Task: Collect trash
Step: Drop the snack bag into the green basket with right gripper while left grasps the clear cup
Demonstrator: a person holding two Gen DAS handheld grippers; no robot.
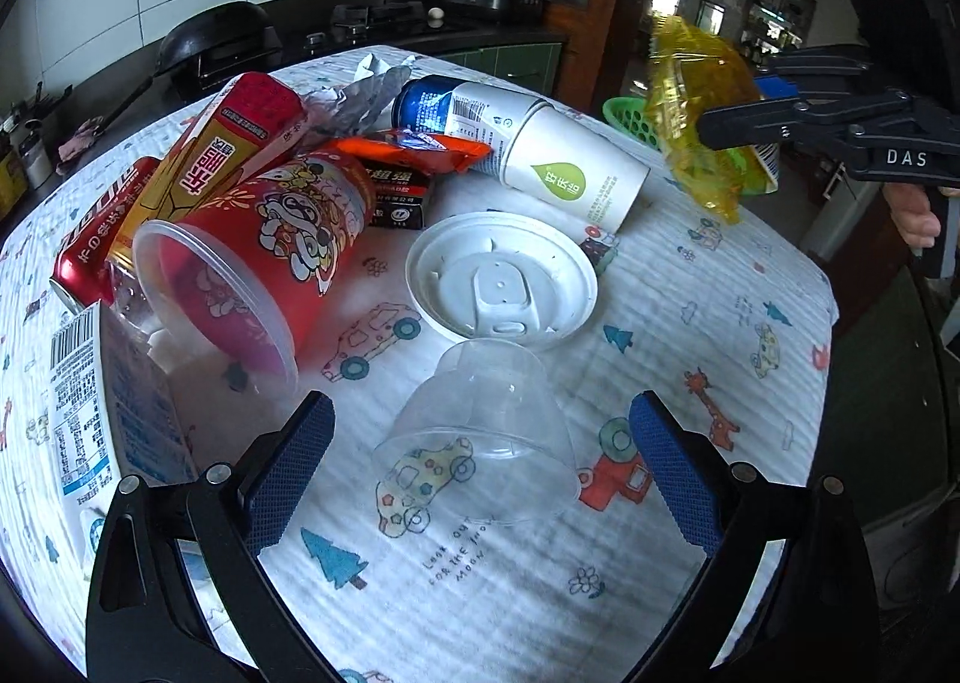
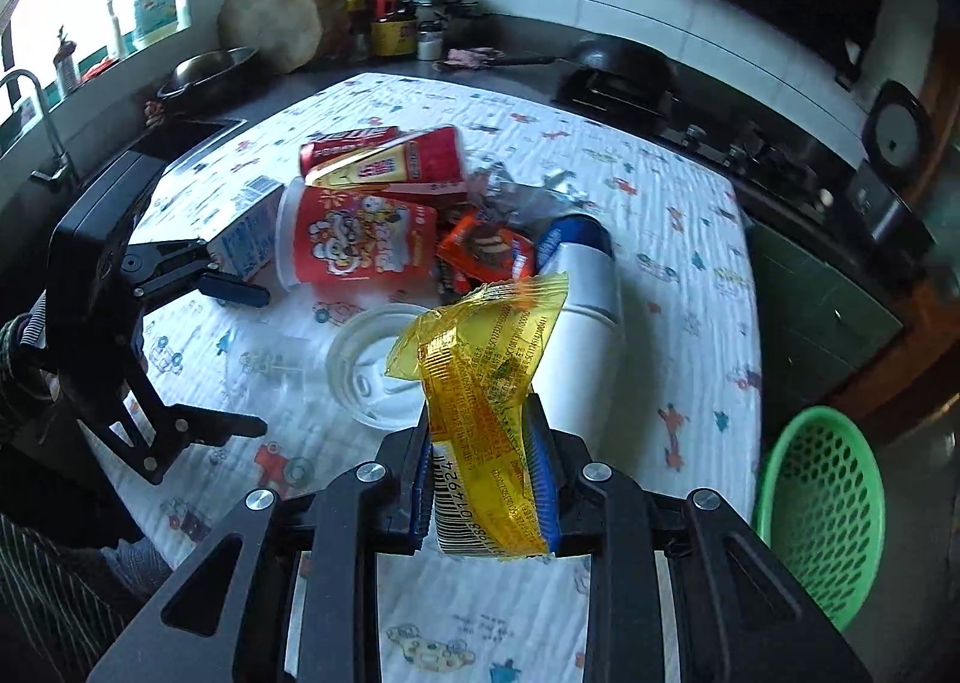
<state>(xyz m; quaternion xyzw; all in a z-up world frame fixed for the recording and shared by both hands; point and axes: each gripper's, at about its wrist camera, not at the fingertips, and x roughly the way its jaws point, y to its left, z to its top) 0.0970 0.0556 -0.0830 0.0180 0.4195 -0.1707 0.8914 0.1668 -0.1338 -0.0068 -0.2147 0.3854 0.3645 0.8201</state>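
Observation:
My right gripper (image 2: 483,461) is shut on a yellow plastic wrapper (image 2: 486,383) and holds it above the table; the wrapper also shows in the left wrist view (image 1: 702,113), near the green basket (image 1: 633,120). My left gripper (image 1: 480,431) is open, its blue pads either side of a clear plastic cup (image 1: 480,431) lying on the printed tablecloth (image 1: 480,593). A pile of trash lies beyond: a white lid (image 1: 501,281), a red cup (image 1: 264,251), a white paper cup (image 1: 576,173), a red can (image 1: 96,239), a red-yellow box (image 1: 228,149) and an orange wrapper (image 1: 414,149).
The green basket (image 2: 825,509) stands off the table's right edge. A milk carton (image 1: 102,413) lies at the left. A kitchen counter with a wok (image 1: 216,38) and stove runs behind the table. A sink (image 2: 192,134) is at the far left.

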